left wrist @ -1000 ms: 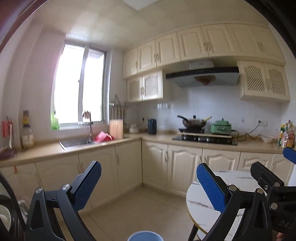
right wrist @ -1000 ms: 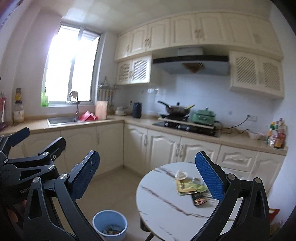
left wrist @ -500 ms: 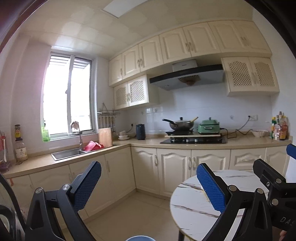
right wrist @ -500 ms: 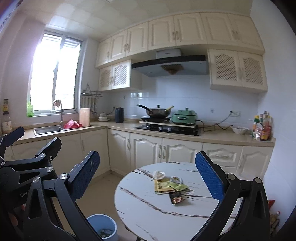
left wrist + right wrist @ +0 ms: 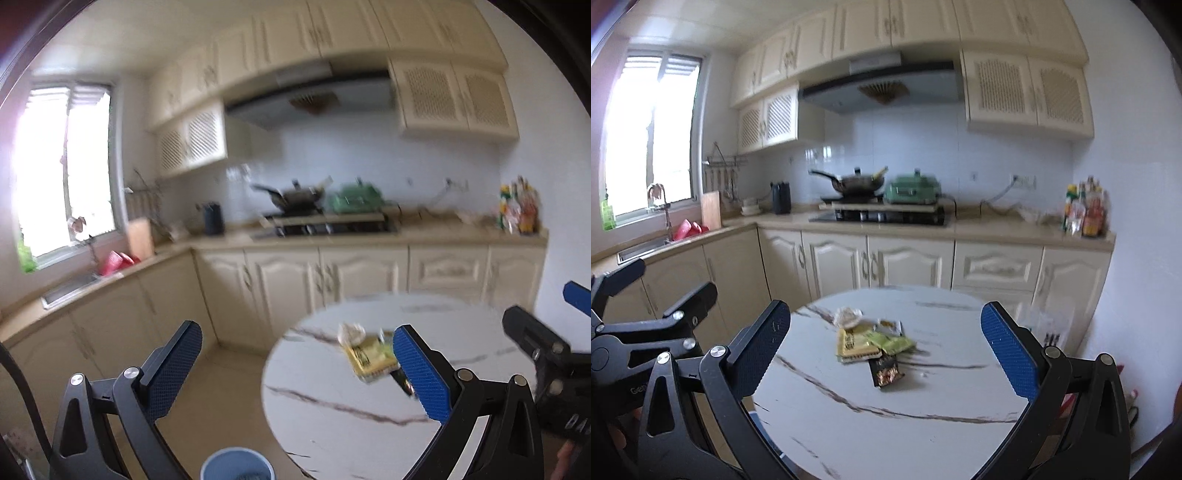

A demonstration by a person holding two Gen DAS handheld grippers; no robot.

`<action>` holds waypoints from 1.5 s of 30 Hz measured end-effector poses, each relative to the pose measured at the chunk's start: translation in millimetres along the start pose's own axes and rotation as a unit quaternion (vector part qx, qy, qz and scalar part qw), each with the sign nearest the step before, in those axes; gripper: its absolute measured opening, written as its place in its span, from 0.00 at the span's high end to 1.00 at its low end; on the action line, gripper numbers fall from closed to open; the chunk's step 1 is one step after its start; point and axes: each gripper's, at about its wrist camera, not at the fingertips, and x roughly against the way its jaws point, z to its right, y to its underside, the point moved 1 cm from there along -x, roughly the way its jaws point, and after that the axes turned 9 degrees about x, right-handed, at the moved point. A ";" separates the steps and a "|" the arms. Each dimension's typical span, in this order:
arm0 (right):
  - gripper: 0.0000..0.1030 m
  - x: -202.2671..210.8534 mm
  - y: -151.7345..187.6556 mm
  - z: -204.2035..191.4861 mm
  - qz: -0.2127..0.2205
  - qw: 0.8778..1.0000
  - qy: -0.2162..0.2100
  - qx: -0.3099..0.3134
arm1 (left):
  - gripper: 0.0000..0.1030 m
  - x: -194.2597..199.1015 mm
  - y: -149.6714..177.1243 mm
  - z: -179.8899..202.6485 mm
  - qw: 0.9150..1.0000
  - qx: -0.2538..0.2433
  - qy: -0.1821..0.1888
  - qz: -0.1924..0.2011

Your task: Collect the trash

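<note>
- Right tool (image 5: 886, 350) spread wide, gripping nothing.
- Left tool (image 5: 295, 373) likewise spread and bare.
- Wrappers (image 5: 871, 341) lie piled on the round desk (image 5: 886, 424), ahead between the right tool's fingers.
- Blue bin (image 5: 238, 463) sits below the left tool.

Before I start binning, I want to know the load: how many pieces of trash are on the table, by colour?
White crumpled wad: 1
Yellow packet: 1
Green packet: 1
Dark wrapper: 1
Small packet behind them: 1, colour unclear
Total: 5, as far as the overlapping pile on the table shows.
</note>
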 end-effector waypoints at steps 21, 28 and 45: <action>0.00 -204.7 101.3 37.0 -0.244 0.969 -0.041 -0.015 | 0.01 -203.4 -18.6 -45.0 0.974 0.026 0.025 -0.225; 0.09 -251.9 113.9 5.0 -0.288 0.952 -0.100 0.024 | 0.01 -219.9 -16.0 -56.6 0.972 0.027 0.020 -0.233; 0.95 -221.9 125.5 34.2 -0.273 0.954 -0.119 0.034 | 0.01 -244.4 -17.2 -12.6 0.961 0.021 0.058 -0.270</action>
